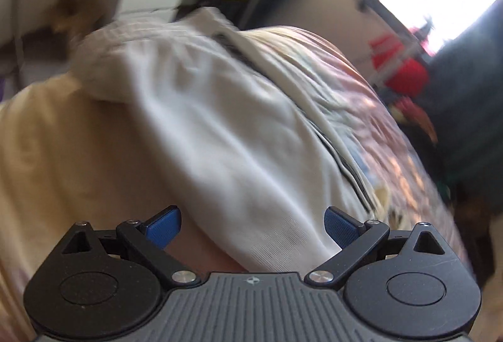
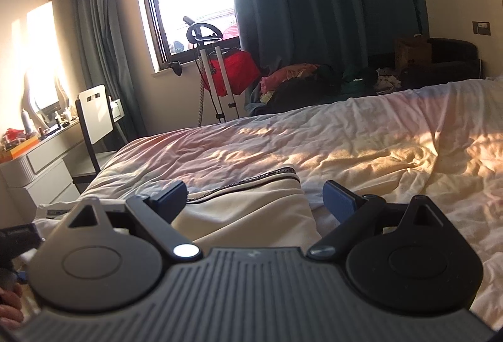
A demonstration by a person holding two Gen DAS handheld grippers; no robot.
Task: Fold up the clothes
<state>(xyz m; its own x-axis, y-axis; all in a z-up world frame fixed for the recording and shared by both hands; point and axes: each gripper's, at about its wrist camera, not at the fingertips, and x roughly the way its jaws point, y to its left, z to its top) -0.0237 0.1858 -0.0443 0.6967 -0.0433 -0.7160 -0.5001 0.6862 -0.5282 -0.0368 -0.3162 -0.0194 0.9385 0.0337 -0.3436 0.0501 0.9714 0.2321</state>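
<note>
On the bed (image 2: 361,134), the cream garment (image 2: 251,210) with dark trim lies flat on the rumpled duvet, directly ahead of the right gripper (image 2: 253,200), whose jaws stand wide and hold nothing. The left gripper (image 1: 253,225) is likewise wide open above the same garment (image 1: 226,134), in a blurred view. Closing either gripper too deep risks pinching duvet together with garment, dragging both and spoiling the fold.
</note>
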